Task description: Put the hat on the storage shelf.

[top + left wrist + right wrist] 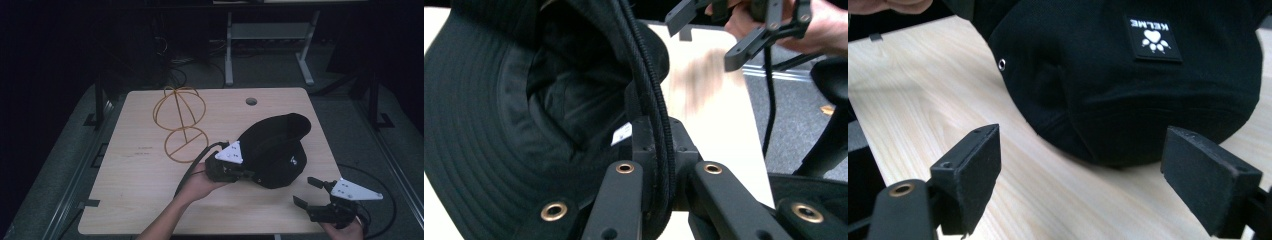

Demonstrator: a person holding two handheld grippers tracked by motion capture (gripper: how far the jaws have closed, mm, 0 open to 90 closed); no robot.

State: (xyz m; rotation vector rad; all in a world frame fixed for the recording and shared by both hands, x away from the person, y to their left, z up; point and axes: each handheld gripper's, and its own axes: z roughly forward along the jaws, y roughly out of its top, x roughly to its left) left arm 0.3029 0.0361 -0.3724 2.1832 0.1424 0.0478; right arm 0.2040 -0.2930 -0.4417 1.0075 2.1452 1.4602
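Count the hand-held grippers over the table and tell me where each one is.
2. The left hand-held gripper is at the table's middle, clamped on the black hat. The right hand-held gripper is near the front right corner, jaws open.

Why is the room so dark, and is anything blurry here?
High view: only the table is lit, surroundings nearly black. Left gripper view: the hat is sharp, the table beyond smeared. Right gripper view: the hat's logo patch is crisp, the open tongs slightly soft.

A black patch (1154,39) on the black bucket hat (1128,85) reads "KELME", upside down, above a white paw print. Small print on the table (142,151), left of the hat, is illegible.
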